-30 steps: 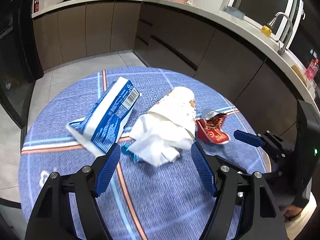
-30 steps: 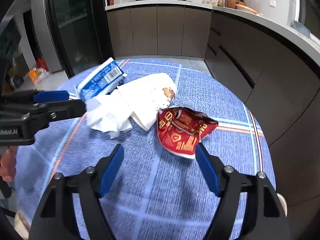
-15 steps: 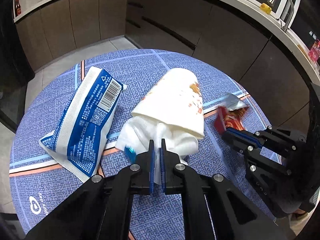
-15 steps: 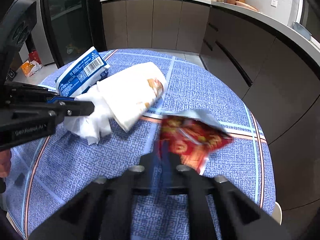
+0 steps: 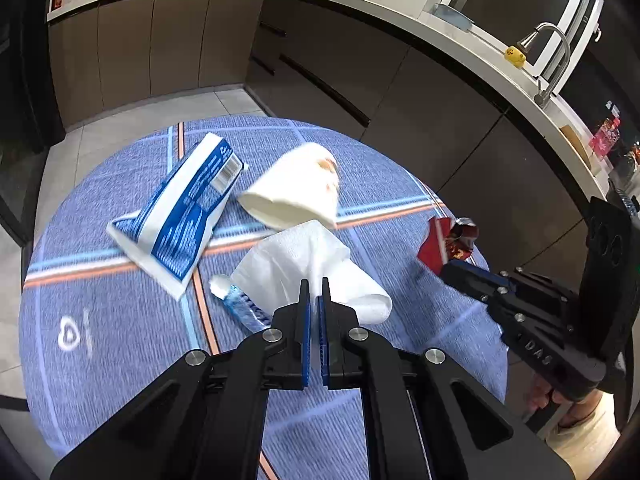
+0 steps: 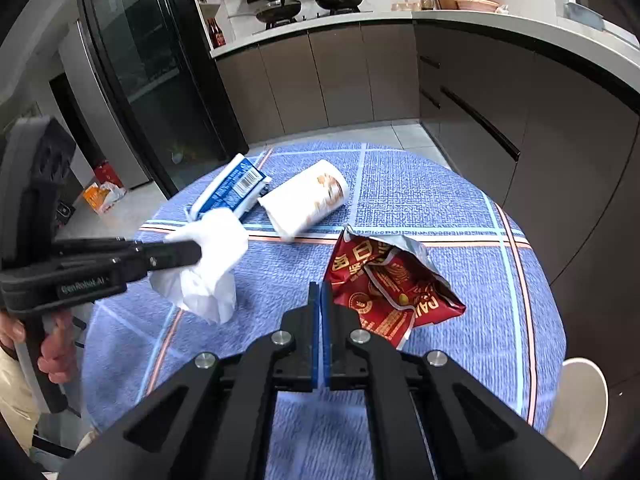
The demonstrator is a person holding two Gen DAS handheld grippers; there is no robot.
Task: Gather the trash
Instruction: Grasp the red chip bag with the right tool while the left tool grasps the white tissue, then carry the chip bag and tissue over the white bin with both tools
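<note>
My left gripper (image 5: 314, 285) is shut on a crumpled white tissue (image 5: 308, 256), which hangs from its tips above the blue tablecloth. In the right wrist view the same left gripper (image 6: 194, 251) holds the tissue (image 6: 212, 268) at the left. My right gripper (image 6: 320, 289) is shut on the left edge of a red snack bag (image 6: 384, 284). From the left wrist view that right gripper (image 5: 452, 270) carries the red bag (image 5: 444, 240) raised off the table. A white paper cup (image 5: 296, 196) lies on its side beside a blue-and-white wrapper (image 5: 184, 216). A small blue-white sachet (image 5: 240, 302) lies under the tissue.
The round table (image 6: 460, 200) wears a blue checked cloth. Dark kitchen cabinets (image 5: 420, 112) curve round behind it, with a sink tap (image 5: 552, 60). A black fridge (image 6: 152, 60) stands far left. A white stool (image 6: 580, 392) sits by the table's right edge. A hand (image 6: 56, 356) grips the left handle.
Both grippers went from open to shut, the left on the tissue and the right on the red bag. The tissue has come away from the cup; the bag has lifted.
</note>
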